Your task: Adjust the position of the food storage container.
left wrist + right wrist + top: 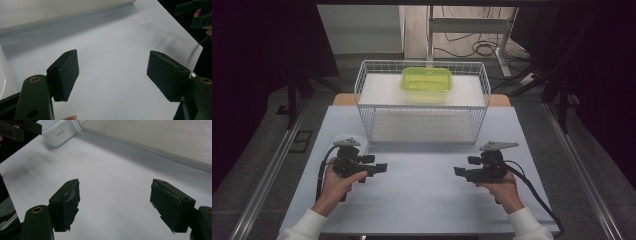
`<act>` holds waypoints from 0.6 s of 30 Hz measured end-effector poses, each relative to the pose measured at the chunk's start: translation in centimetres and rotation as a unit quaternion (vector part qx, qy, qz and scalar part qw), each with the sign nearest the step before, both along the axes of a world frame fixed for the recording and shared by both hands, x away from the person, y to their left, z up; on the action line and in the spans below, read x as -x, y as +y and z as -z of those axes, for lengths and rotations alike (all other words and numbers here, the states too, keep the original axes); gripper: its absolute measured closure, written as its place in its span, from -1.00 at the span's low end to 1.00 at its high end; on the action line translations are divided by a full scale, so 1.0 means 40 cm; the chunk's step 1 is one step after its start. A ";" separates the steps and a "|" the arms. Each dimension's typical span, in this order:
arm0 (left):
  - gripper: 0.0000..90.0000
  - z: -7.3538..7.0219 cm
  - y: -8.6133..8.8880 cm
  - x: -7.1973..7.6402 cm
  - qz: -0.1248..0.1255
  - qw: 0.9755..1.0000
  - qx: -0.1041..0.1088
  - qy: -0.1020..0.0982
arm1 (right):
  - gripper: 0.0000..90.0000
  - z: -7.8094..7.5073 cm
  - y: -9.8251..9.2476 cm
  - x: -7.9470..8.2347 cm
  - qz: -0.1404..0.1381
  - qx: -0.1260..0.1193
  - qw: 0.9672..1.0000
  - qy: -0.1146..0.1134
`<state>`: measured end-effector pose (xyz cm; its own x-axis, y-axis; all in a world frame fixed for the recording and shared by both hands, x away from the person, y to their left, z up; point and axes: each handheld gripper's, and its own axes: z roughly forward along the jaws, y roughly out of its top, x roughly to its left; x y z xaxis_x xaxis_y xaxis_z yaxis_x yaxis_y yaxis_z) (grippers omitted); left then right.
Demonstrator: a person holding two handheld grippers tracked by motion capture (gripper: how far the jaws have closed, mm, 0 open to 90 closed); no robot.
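White tabletop (pixel 422 190) lies bare between the hands, dark floor and cables behind. Nothing is started — left gripper (pixel 381 168) and right gripper (pixel 459 171) both gape, holding nothing. Green box (pixel 426 79) sits atop the wire rack (pixel 362 95); a white tub (pixel 59 132) stands near the left gripper — both untouched.

Your wire basket (pixel 422 102) stands at the middle of the tabletop's (pixel 422 195) far edge, with the lidded container (pixel 426 80) on its upper shelf, toward the back. Your clear tub (pixel 343 140) sits just off the basket's front left corner, and your left gripper (pixel 381 168) is right before it. Your right gripper (pixel 459 171) is opposite, toward the tabletop's right edge, the two facing each other well apart.
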<state>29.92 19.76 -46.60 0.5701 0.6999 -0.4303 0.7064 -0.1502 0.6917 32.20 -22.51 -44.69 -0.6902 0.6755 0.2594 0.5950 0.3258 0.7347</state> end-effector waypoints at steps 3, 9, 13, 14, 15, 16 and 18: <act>-0.44 0.000 0.001 -0.001 -0.002 1.000 0.002 -0.001 | -0.48 -0.002 -0.002 -0.001 0.000 0.001 1.000 -0.002; -0.42 -0.008 0.002 -0.011 -0.007 1.000 -0.006 -0.002 | -0.48 0.001 -0.008 0.001 -0.001 0.004 1.000 -0.003; -0.41 -0.017 -0.006 -0.016 -0.005 1.000 -0.013 -0.003 | -0.48 0.010 -0.023 0.005 0.003 0.005 1.000 0.002; -0.41 -0.018 -0.008 -0.017 -0.002 1.000 -0.012 -0.001 | -0.48 0.010 -0.028 0.006 0.005 0.004 1.000 0.000; -0.42 -0.020 -0.011 -0.018 -0.002 1.000 -0.017 -0.001 | -0.48 0.009 -0.031 0.007 0.008 0.003 1.000 0.001; -0.42 -0.023 -0.013 -0.018 -0.001 1.000 -0.020 -0.001 | -0.48 0.007 -0.033 0.008 0.008 0.003 1.000 0.000; -0.42 -0.027 -0.015 -0.018 0.001 1.000 -0.020 -0.001 | -0.48 0.003 -0.036 0.011 0.008 0.002 1.000 -0.003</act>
